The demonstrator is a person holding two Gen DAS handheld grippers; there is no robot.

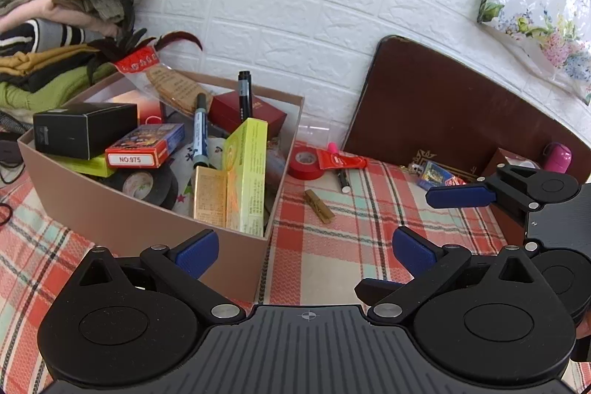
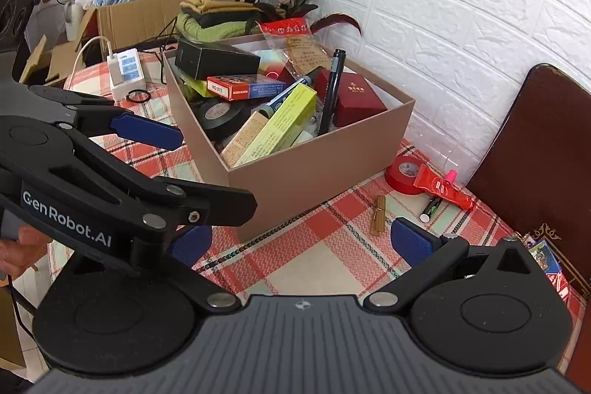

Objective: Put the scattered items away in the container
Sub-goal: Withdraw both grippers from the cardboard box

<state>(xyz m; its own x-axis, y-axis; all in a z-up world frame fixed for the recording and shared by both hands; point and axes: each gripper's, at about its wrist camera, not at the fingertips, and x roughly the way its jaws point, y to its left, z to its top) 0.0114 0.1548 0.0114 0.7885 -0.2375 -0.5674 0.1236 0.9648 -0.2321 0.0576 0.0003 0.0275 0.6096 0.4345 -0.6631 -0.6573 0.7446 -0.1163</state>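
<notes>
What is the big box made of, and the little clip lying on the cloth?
The box looks like matte tan cardboard: thin flat walls, sharp folded corners, no shine. The clip looks like wood, maybe bamboo: pale brown with a dull, grainy surface. Its spring is too small to see.

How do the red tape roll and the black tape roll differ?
Colour: the red tape roll is red, the black tape roll black. Place: the red tape roll lies on the plaid cloth outside the box; the black tape roll is inside the box among the packets. Contact: a red tube rests on the red tape roll. Both lie roughly flat.
</notes>
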